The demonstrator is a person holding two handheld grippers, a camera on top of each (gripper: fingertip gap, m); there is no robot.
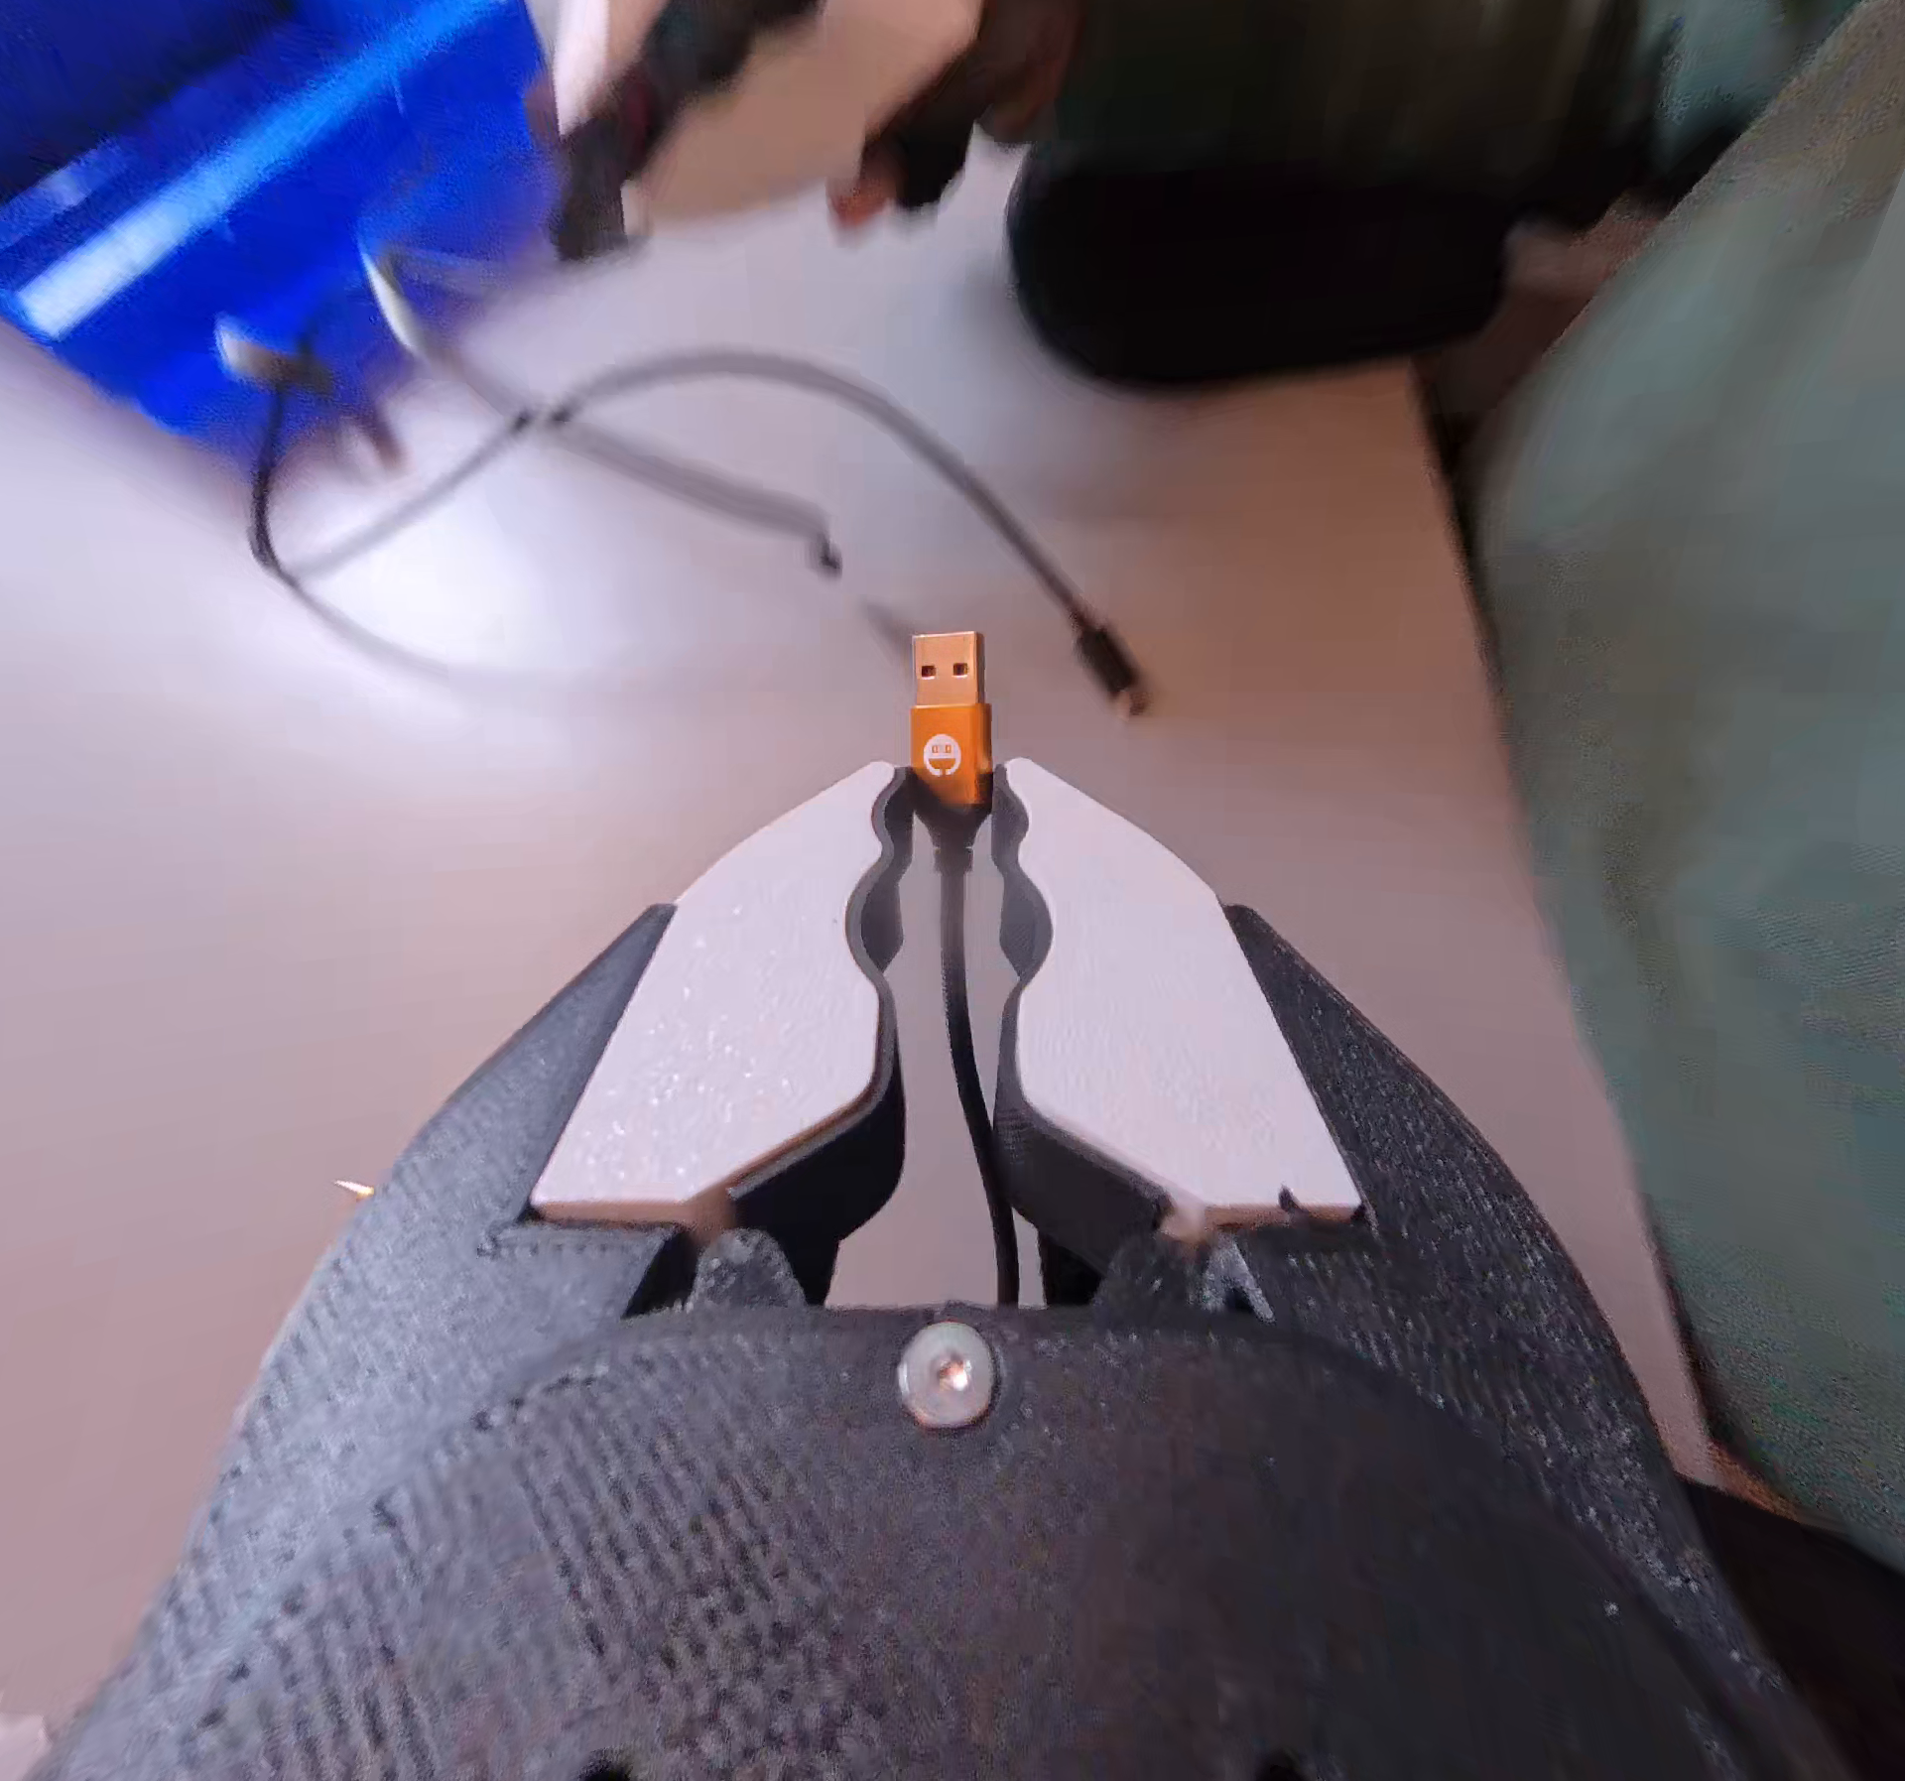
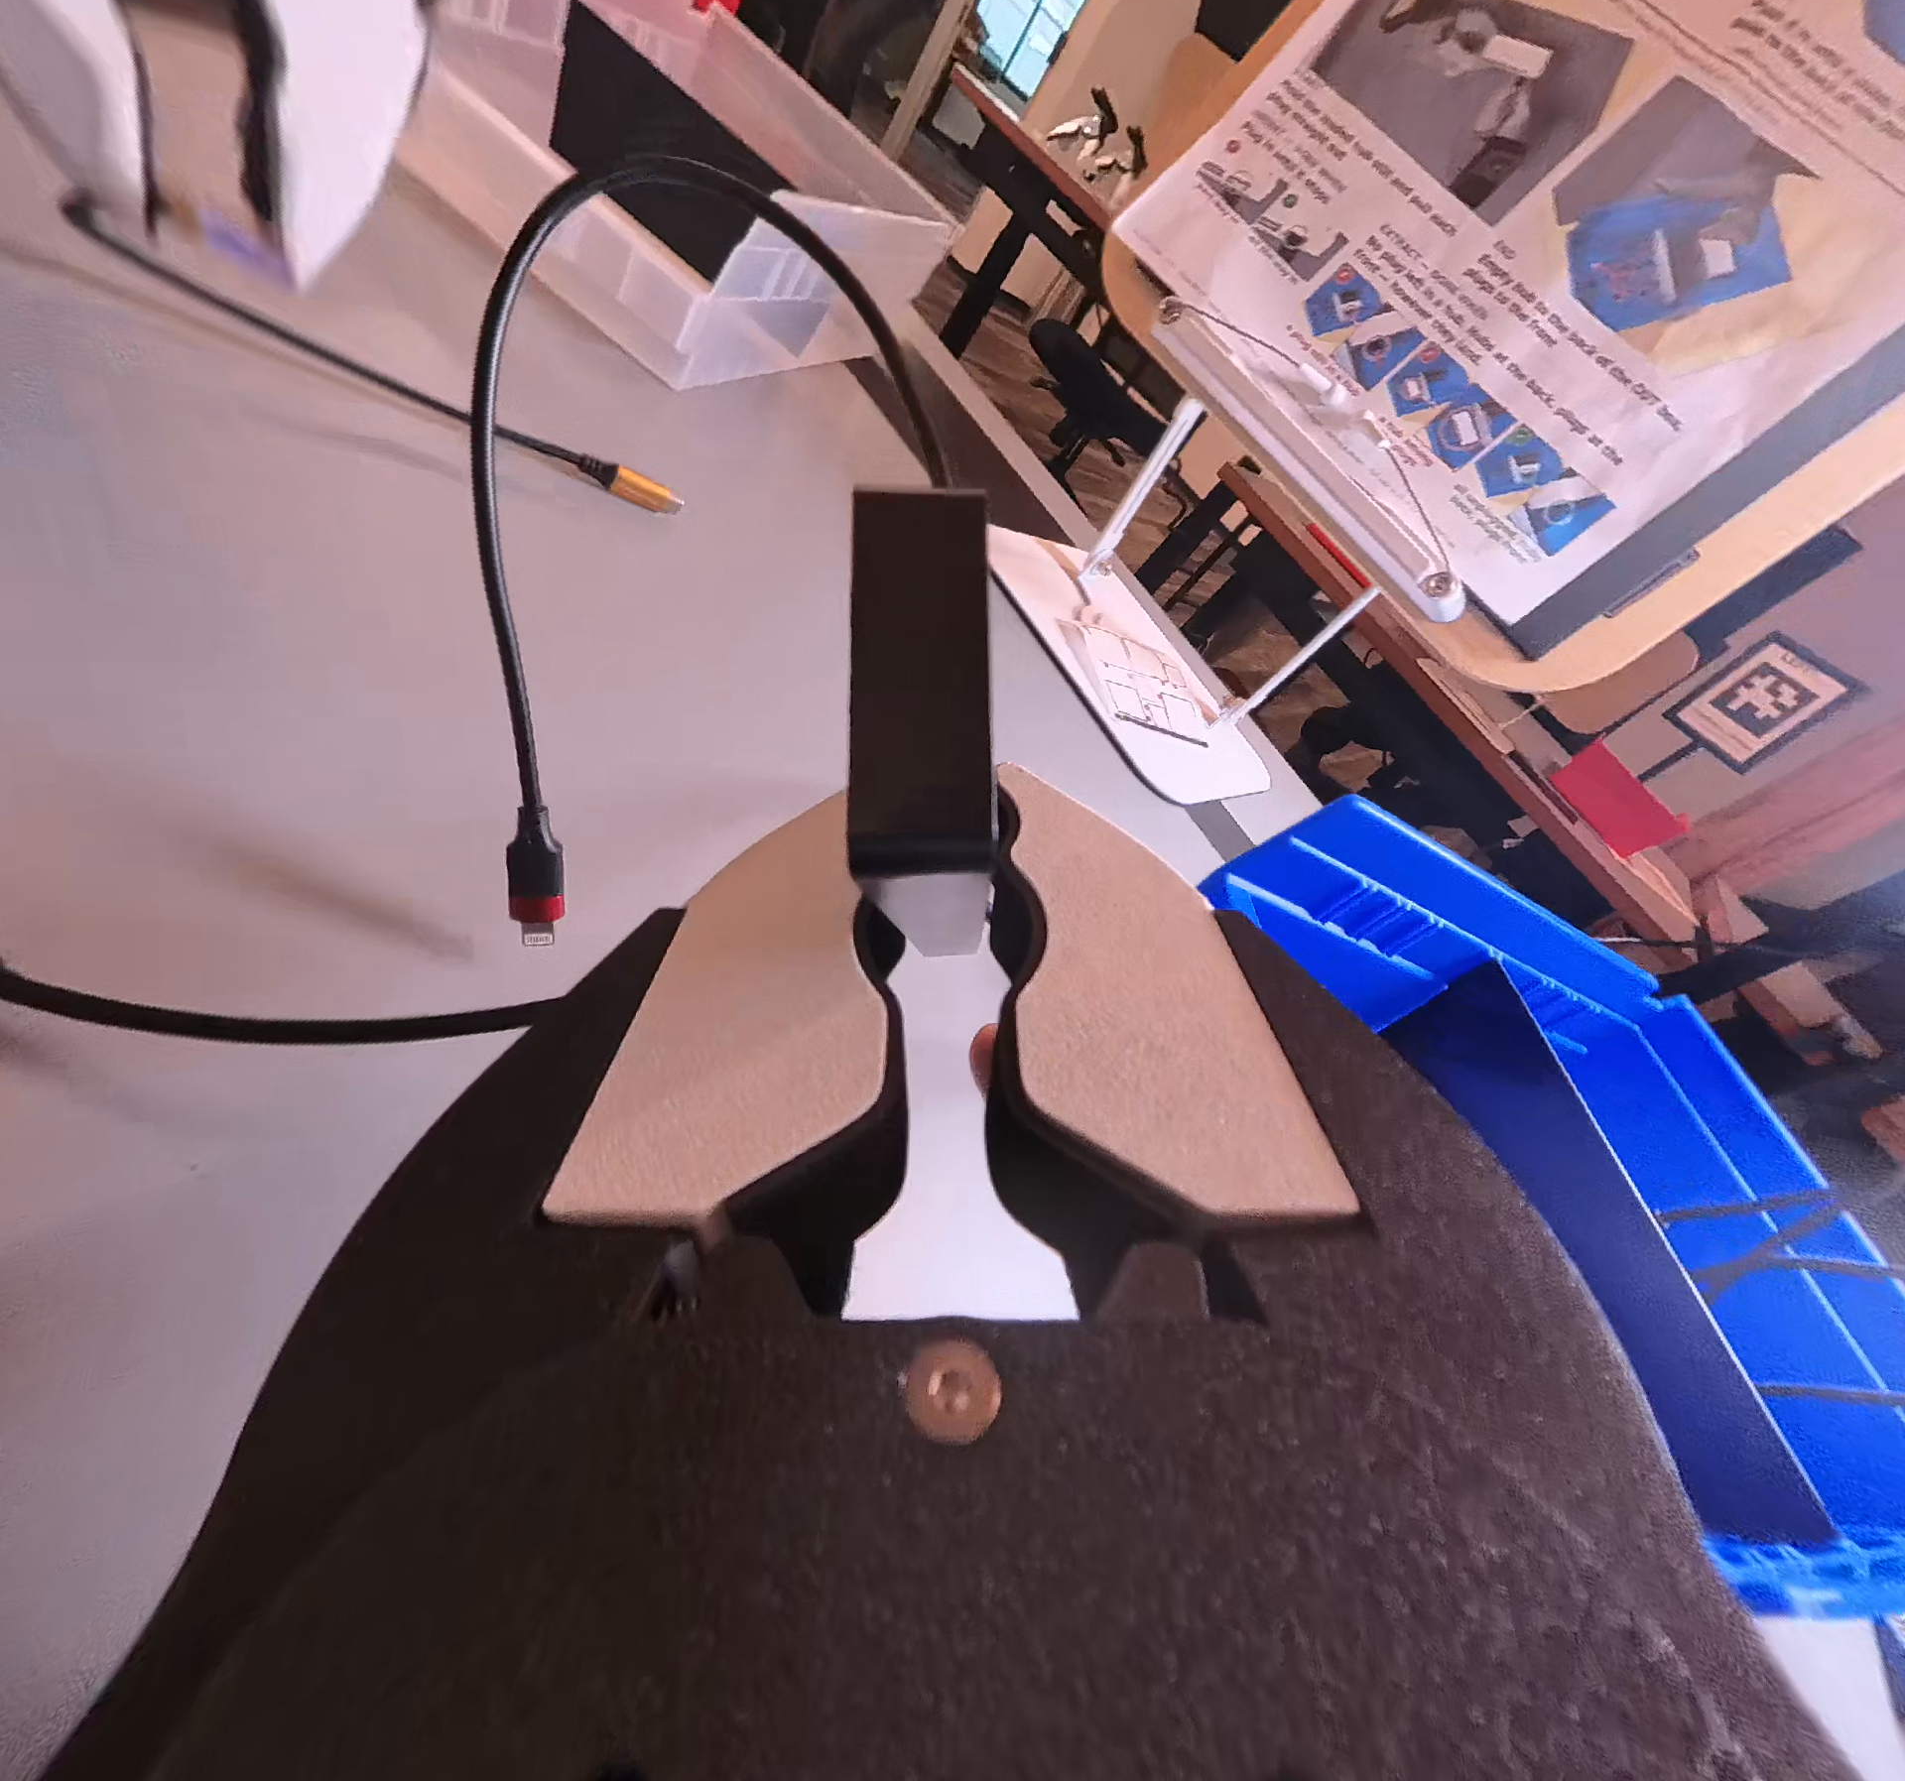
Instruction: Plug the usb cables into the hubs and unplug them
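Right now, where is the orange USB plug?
In the left wrist view, the orange USB plug sits centre frame, pinched at the tips of the left claw, its metal end pointing forward over the white table.

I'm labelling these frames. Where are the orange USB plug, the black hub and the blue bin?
orange USB plug (image 1: 949, 747): left wrist view, orange shell.
black hub (image 2: 917, 680): right wrist view, flat top face.
blue bin (image 2: 1546, 1041): right wrist view, side wall.

Each tool has a black body of coarse, woven-looking printed plastic, widest at the near edge and narrowing toward two fingers. The left tool (image 1: 944, 783) carries pale grey finger plates (image 1: 742, 1000) with wavy inner edges and a silver screw (image 1: 946, 1374) at the centre of its base; the right tool (image 2: 928, 866) shows beige-toned plates (image 2: 1155, 1041) and a matching screw (image 2: 950, 1392). Far in the left wrist view, the person wears a grey-green sleeve (image 1: 1340, 20), blurred.
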